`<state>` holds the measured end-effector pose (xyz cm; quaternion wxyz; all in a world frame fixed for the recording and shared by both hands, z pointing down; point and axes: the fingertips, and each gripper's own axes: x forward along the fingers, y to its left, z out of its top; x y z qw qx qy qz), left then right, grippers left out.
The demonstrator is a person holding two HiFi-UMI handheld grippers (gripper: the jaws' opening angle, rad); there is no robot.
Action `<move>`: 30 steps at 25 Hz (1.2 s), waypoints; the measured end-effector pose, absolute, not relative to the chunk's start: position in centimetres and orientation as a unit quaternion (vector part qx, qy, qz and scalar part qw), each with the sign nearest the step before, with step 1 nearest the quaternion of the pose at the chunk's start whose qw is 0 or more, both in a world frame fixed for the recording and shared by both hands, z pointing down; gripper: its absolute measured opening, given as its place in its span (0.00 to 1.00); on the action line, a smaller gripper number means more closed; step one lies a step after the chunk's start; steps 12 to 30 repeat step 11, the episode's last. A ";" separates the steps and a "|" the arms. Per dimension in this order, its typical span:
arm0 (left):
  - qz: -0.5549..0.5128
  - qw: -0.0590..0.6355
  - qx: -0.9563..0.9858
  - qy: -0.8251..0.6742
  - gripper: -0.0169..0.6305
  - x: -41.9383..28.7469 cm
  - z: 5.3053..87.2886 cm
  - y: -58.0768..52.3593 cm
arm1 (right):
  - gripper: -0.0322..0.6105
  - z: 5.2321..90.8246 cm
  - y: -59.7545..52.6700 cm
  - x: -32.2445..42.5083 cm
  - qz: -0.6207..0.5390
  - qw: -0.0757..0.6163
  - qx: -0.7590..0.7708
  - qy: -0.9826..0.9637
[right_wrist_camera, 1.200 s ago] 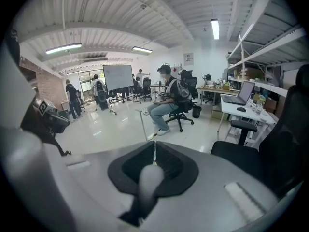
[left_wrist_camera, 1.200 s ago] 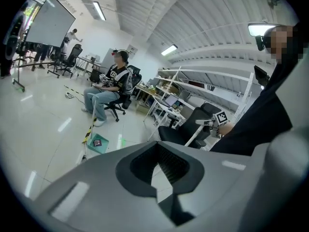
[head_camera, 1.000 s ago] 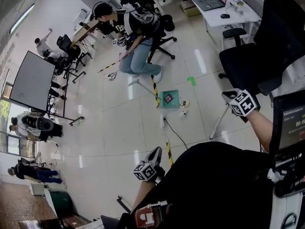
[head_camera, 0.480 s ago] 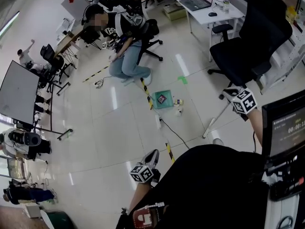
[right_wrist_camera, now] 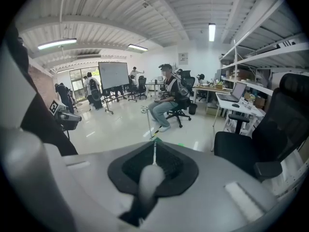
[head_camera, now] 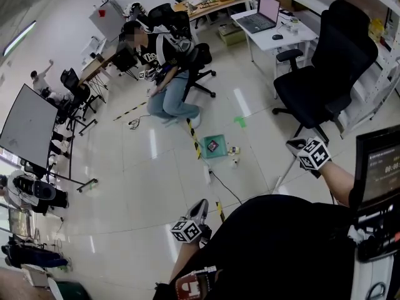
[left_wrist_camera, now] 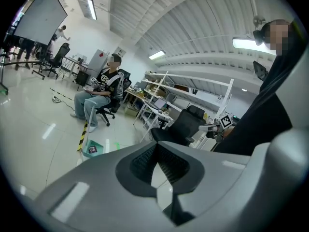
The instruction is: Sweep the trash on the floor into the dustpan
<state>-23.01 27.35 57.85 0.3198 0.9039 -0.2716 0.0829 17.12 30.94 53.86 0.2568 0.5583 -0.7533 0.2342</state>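
Gripping broom handle [head_camera: 285, 169] with right gripper [right_wrist_camera: 154, 154] fingers, left gripper [left_wrist_camera: 155, 151] fingers clenched empty, green dustpan [head_camera: 217, 146] ahead

An open-plan office or lab: a bench [head_camera: 289, 37] with a laptop [head_camera: 265, 12], swivel chairs [head_camera: 328, 67], a large standing board [head_camera: 28, 127], a glossy tiled floor [head_camera: 144, 186].
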 end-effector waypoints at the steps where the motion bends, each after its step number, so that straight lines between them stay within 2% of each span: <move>1: 0.084 0.319 0.904 -0.272 0.02 -22.7 57.8 27.5 | 0.07 54.0 31.0 17.0 0.232 0.259 0.554 -0.756; 30: 0.081 0.323 0.900 -0.281 0.02 -23.4 57.8 28.5 | 0.07 53.7 31.1 15.6 0.226 0.263 0.539 -0.767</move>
